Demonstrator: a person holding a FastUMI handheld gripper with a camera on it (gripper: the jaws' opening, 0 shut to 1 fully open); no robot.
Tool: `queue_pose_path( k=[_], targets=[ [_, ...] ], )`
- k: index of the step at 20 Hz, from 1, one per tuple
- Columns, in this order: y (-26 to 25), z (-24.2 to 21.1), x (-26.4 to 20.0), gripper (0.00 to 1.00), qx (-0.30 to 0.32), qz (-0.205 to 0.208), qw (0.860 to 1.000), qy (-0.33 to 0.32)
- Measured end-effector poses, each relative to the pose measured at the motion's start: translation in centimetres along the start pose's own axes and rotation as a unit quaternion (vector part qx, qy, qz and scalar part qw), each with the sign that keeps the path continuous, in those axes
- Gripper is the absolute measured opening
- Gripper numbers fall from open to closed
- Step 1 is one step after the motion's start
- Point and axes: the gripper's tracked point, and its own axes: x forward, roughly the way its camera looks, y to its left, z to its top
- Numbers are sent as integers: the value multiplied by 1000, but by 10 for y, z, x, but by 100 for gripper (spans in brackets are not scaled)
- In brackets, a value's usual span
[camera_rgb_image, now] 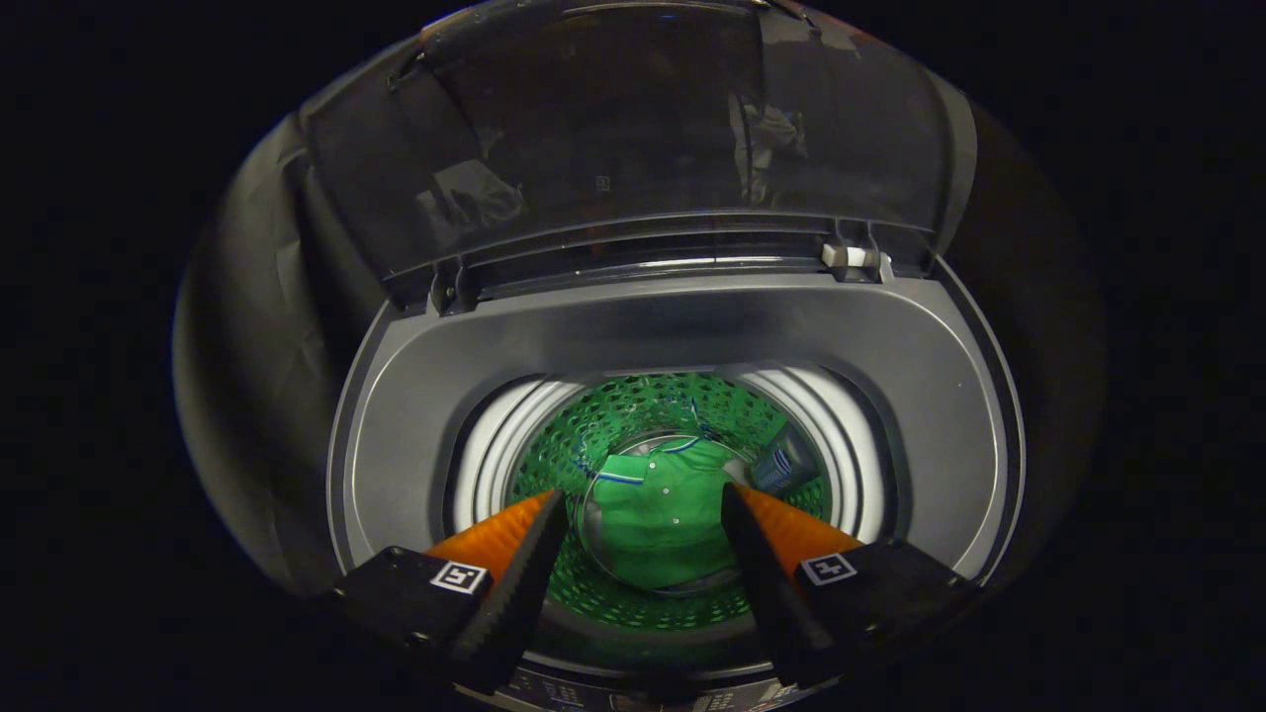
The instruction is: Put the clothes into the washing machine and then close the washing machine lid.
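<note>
- Down inside the washing machine [682, 326] drum lies the green shirt [658, 514], already dropped.
- Above the drum, the gripper [643, 524] hangs wide open, empty.
- Next, I reckon: rise behind the drum to the raised lid [633, 138], press it down evenly.

A dark, wrinkled black cloth wall [247, 346] hangs behind and to the left of the grey machine top [415, 396], catching dim light on its creases. To the right of that top the surroundings fall into deep shadow. Brightest light falls inside the machine's opening.
</note>
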Motion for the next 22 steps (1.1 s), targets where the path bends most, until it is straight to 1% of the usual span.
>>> queue_pose_path(
  k=[3, 5, 7, 11, 15, 18, 20, 22],
  targets=[
    [2, 6, -13, 99, 3, 1, 1000, -20],
    [9, 21, -33, 99, 6, 9, 998, -60],
    [16, 43, -61, 99, 1, 16, 994, -111],
    [28, 101, -137, 99, -1, 39, 978, -204],
    [33, 161, -211, 98, -8, 39, 960, -277],
    [36, 210, -250, 98, -9, 43, 949, -311],
    [34, 254, -271, 98, -14, 40, 937, -346],
    [24, 294, -286, 98, -28, 31, 932, -361]
  ],
)
